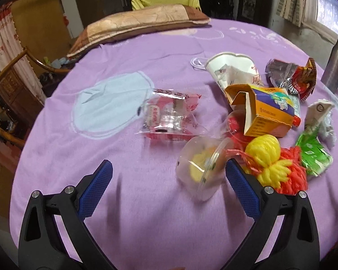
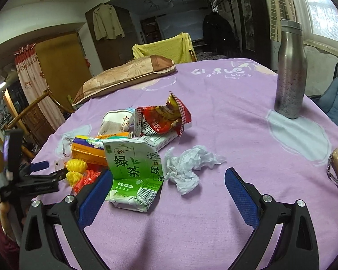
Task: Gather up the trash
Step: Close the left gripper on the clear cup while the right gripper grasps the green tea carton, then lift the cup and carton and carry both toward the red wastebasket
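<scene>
A: Left tongs [image 1: 169, 176] spread wide, nothing held. Clear plastic cup [image 1: 201, 172] lying on its side just ahead, right blue pad [image 1: 242, 190] nearly touching it.

B: Risk there?

A: Thin and round; could roll off or crumple if pinched. Yellow and orange string bundle [image 1: 273, 163] just right of that pad; could snag and drag along.

B: Right tongs [image 2: 169, 187]?

A: Also wide open, empty. Green tea carton [image 2: 133, 171] against the left pad [image 2: 94, 196], crumpled tissue [image 2: 188, 166] between the pads, slightly ahead. Might grab both.

B: Farther on?

A: Orange box [image 2: 90, 151], red snack wrapper [image 2: 163, 119], paper cup [image 1: 233, 69] piled close on the purple counter [image 2: 225, 117]. Steel bottle [image 2: 290, 72] far right, upright; could topple under a careless sweep. No bin in view.
</scene>
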